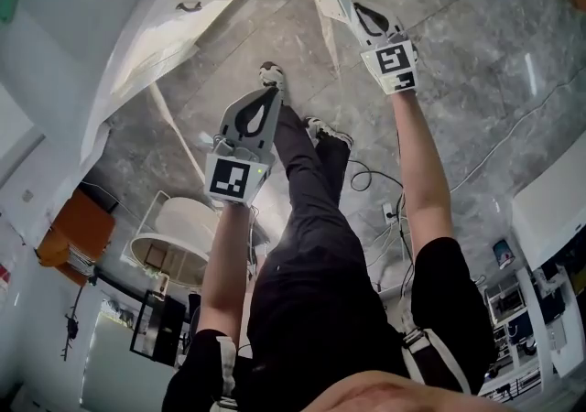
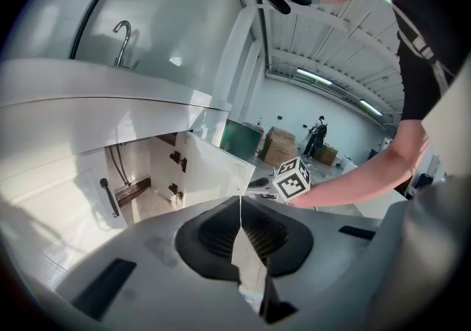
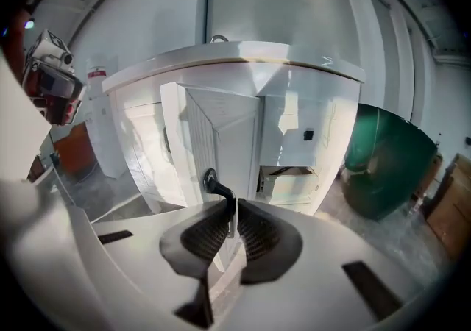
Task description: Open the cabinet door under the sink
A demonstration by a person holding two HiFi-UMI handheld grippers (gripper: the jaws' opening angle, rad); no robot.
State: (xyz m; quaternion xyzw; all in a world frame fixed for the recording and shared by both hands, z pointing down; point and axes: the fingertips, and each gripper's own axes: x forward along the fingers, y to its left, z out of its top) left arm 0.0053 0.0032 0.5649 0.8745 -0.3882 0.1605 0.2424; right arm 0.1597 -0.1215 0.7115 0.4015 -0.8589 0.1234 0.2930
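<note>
Right gripper point(image 3: 231, 206) jaws clamp the door handle point(image 3: 213, 182)

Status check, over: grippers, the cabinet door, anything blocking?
Left gripper shut, empty. Right gripper shut on the door handle. Cabinet door open, pipes visible inside. Nothing blocking its swing.

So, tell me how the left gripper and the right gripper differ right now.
The right gripper is shut on the black door handle; the left gripper is shut on nothing. The right gripper is at the cabinet door; the left gripper is clear of it. Both have jaws together.
</note>
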